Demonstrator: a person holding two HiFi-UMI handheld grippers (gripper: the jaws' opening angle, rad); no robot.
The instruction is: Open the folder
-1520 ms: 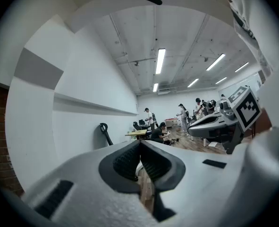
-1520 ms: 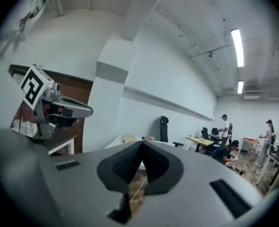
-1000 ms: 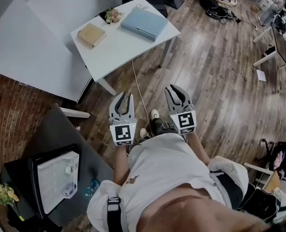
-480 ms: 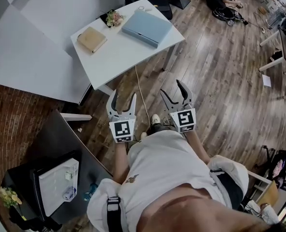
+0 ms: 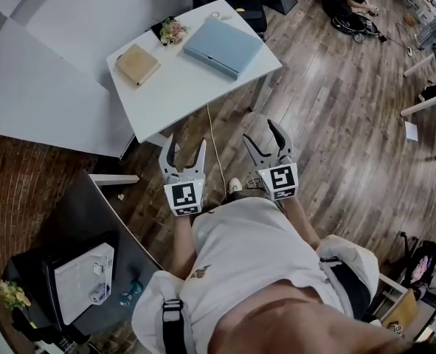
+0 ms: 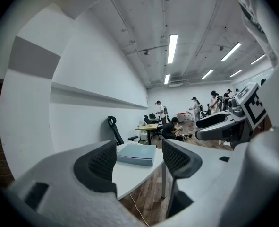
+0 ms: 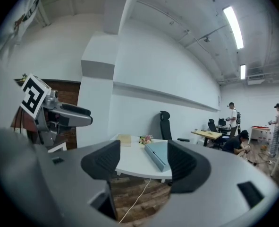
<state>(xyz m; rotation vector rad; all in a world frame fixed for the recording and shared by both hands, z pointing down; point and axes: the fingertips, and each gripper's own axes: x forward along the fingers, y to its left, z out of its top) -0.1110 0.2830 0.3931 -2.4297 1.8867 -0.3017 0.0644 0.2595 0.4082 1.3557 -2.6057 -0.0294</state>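
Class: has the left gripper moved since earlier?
Yes: the left gripper has neared the white table; its fingers have just been opening, nothing between them.

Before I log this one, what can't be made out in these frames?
- Folder: which edge opens, and any clasp. It is too small in the head view and partly behind a jaw in the right gripper view.
- Tan item: book or box. It is too small in the head and right gripper views.
- White tray: what lies in it. It is too small, and only in the head view.
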